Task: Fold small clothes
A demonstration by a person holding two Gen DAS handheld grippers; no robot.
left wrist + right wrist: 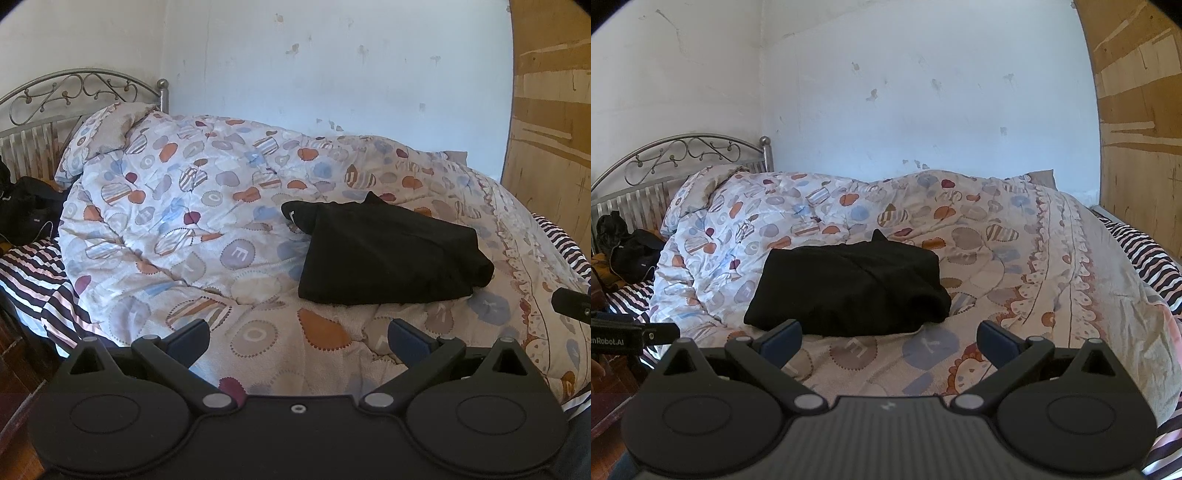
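Left gripper (298,341) nearest, jaws spread wide, nothing between them, hovering over the quilt's near edge. Right gripper (889,343) likewise spread and empty, just short of the garment.

Patterned quilt (192,206) bare around both tools. Folded black garment (849,288) lies mid-quilt, long axis left to right, a small point sticking up at its far edge.

Striped sheet (1145,251) shows at right; metal headboard (66,92) far left against white wall (923,92).

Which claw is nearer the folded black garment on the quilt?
Right claw: just short of the folded black garment, open. Left claw: farther back and left of it, open.
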